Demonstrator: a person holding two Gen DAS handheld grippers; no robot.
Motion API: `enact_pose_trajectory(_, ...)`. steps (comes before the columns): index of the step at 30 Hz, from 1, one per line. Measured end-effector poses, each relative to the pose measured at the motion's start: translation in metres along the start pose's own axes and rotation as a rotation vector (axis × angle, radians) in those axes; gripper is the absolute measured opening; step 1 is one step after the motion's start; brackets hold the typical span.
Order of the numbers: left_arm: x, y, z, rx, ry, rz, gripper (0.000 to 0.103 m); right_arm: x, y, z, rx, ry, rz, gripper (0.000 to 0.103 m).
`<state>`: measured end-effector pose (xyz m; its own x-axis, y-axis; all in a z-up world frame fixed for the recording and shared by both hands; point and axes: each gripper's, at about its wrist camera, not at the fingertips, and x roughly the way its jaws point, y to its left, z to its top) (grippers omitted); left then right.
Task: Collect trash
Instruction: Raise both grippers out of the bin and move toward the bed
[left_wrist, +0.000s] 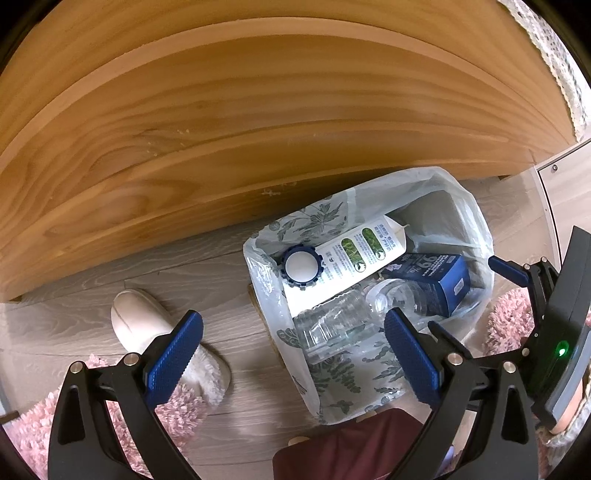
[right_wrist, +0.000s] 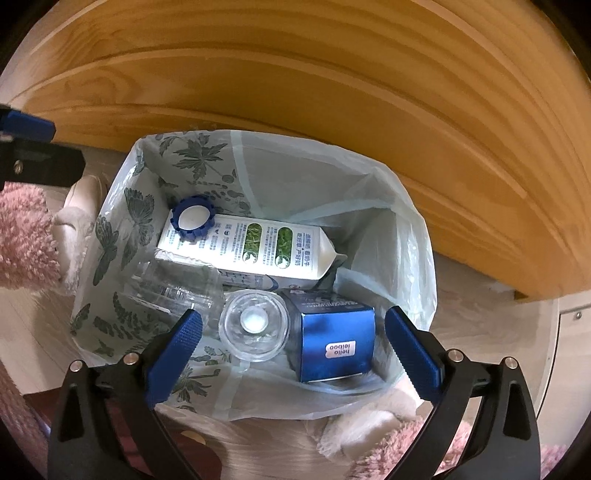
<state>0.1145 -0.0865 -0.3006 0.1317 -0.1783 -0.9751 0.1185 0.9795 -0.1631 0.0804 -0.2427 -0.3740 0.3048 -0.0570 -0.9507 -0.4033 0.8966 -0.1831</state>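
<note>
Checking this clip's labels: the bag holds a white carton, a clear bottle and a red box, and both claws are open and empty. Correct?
Not quite: the box is blue, not red. The right wrist view shows the blue cardboard box beside the clear plastic bottle and white milk carton inside the leaf-printed plastic bag. Left claw and right claw are open and empty.

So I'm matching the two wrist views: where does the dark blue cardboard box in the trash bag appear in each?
Left wrist: dark blue cardboard box right of centre, inside the bag.
Right wrist: box low centre, between the open fingers.
Shared landmark: blue toothed ring on the white carton.
</note>
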Motion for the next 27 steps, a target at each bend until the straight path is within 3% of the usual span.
enact_pose_trajectory(17,-0.014,-0.005,0.0,0.003,-0.041,-0.045,0.095,-0.03,-0.012,0.002,0.077,-0.072,0.003,0.095)
enact_pose_trajectory(27,-0.049,-0.015,0.0,0.041,-0.209,-0.077,0.095,-0.063,-0.032,0.003,0.17,-0.208,0.022,0.095)
